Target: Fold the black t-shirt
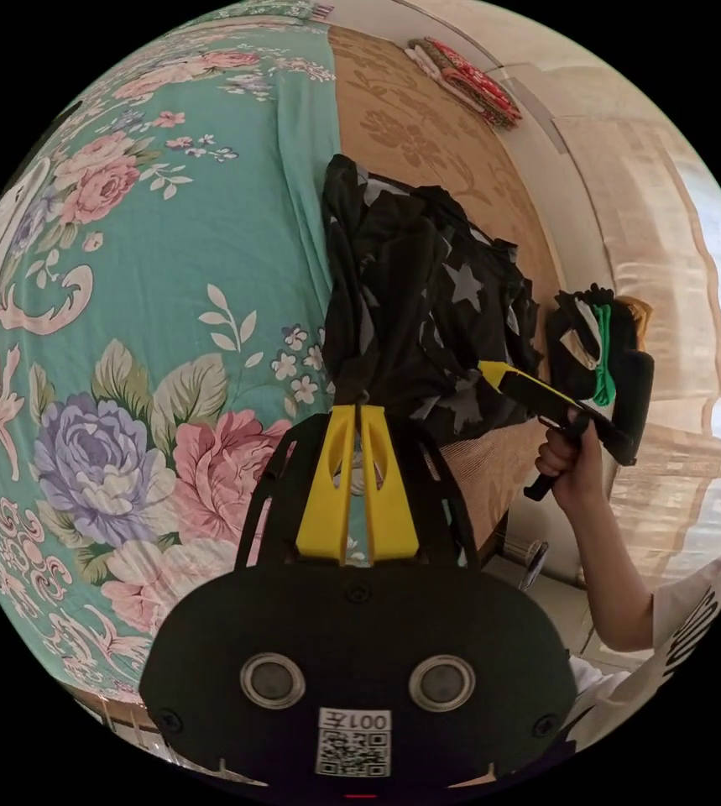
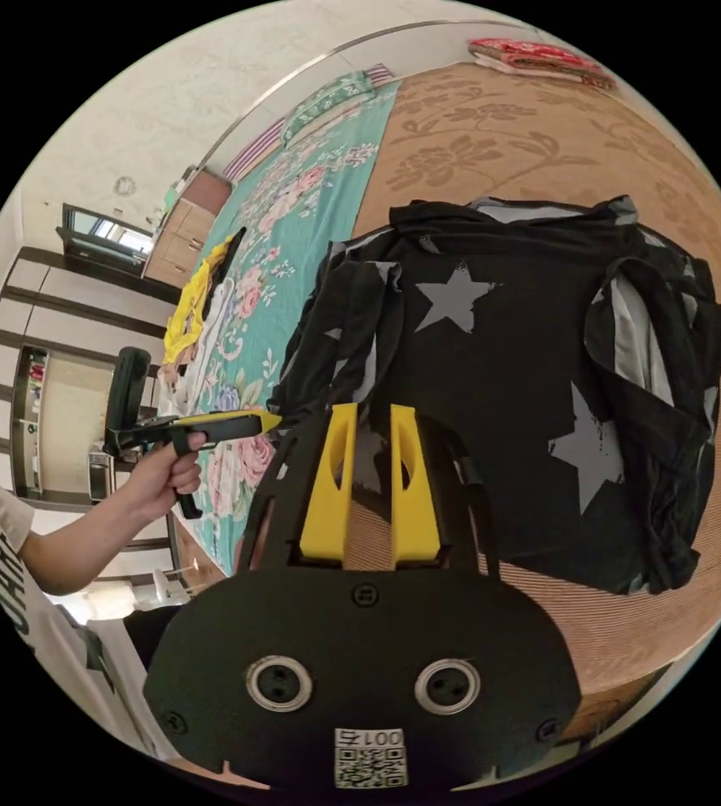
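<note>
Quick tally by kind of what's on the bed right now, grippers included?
Black star-print t-shirt: 1
Hand-held grippers: 2, left and right
Folded red textile near the wall: 1
Yellow garment on the floral sheet: 1
Total: 5

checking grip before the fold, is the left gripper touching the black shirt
Touching: left gripper view shows the left gripper with jaws closed on a bunched edge of the black shirt.

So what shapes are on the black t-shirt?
Pale grey stars on the black t-shirt, clearest in the right gripper view.
</note>
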`<state>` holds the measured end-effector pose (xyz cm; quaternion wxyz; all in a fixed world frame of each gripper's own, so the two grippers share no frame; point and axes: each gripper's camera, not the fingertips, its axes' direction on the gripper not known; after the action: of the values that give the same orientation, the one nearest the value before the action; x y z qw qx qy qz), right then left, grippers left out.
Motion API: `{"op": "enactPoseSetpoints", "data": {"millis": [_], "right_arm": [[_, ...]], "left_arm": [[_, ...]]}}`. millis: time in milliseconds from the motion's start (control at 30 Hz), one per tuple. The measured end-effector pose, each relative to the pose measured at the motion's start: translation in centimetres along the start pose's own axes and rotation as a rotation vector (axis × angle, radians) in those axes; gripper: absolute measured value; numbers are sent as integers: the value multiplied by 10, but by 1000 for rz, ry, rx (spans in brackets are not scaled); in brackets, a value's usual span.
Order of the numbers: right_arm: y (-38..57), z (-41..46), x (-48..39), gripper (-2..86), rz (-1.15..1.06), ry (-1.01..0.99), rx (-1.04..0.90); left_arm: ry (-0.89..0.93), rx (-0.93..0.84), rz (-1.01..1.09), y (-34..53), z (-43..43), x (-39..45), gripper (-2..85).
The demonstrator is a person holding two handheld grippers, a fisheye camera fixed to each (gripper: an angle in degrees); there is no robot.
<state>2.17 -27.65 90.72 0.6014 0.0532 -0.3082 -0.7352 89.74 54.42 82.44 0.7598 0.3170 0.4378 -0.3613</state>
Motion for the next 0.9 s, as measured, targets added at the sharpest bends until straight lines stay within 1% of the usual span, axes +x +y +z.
{"op": "enactPoseSetpoints", "data": {"millis": [100, 233, 333, 400, 433, 467, 533, 600, 733, 767, 833, 900], "right_arm": [[-5, 20, -5, 81, 33, 56, -60], [-5, 26, -23, 40, 6, 26, -22], [-6, 22, -36, 22, -14, -103, 61], [-12, 16, -50, 15, -67, -304, 145], [-14, 16, -55, 15, -85, -357, 150], [-21, 21, -67, 14, -123, -432, 133], [-30, 36, -91, 13, -191, -458, 74], [-39, 65, -127, 15, -288, -429, -47], [-36, 113, -166, 25, -380, -371, -241], [-30, 126, -175, 31, -405, -329, -287], [-20, 140, -182, 51, -418, -276, -354], [-8, 142, -185, 92, -442, -301, -388]], "left_arm": [[-17, -35, 50, -12, 5, -6, -9], [21, -57, 45, -25, 14, -26, -9], [87, -41, -2, -29, 18, -49, -9], [143, -17, -41, -28, 21, -65, -10], [184, 2, -72, -25, 23, -77, -11], [224, 26, -108, -21, 25, -90, -12], [280, 65, -162, -13, 27, -108, -14], [336, 109, -222, -4, 30, -127, -14], [461, 165, -378, 27, 46, -164, -7], [493, 165, -411, 38, 54, -170, -6], [509, 141, -433, 52, 67, -172, -5], [483, 123, -424, 62, 77, -169, -5]]}}
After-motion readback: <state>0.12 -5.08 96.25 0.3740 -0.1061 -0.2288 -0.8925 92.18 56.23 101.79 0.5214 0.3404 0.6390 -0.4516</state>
